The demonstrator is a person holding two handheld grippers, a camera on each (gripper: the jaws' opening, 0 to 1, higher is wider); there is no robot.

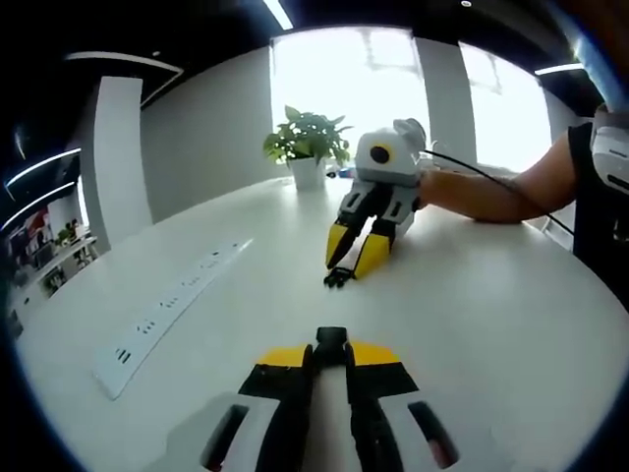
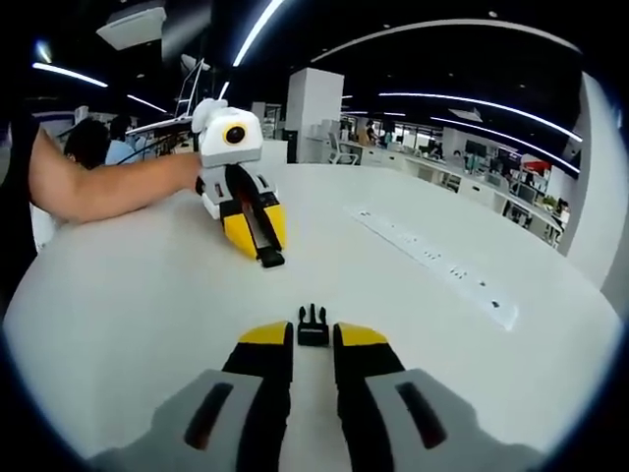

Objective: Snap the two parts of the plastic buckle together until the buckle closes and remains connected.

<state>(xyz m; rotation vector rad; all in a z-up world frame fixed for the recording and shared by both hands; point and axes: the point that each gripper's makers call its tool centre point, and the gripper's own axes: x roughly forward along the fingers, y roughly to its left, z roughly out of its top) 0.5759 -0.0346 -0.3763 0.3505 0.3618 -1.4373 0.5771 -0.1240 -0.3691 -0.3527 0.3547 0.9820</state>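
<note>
My left gripper (image 1: 331,356) is shut on a black buckle part (image 1: 331,342) that pokes out between its yellow tips. From the right gripper view the left gripper (image 2: 267,254) rests low on the white table (image 2: 138,295), its buckle part (image 2: 270,260) at the tip. My right gripper (image 2: 313,339) is shut on the pronged buckle part (image 2: 313,326), prongs pointing forward. Across the table, the right gripper (image 1: 344,273) touches down with its pronged part (image 1: 337,278) at the tips. The two parts are apart, facing each other.
A long white power strip (image 1: 177,305) (image 2: 432,261) lies on the table off to one side. A potted plant (image 1: 308,147) stands at the far edge. A person's forearm (image 1: 491,192) (image 2: 108,182) reaches in behind each far gripper. Office desks sit behind.
</note>
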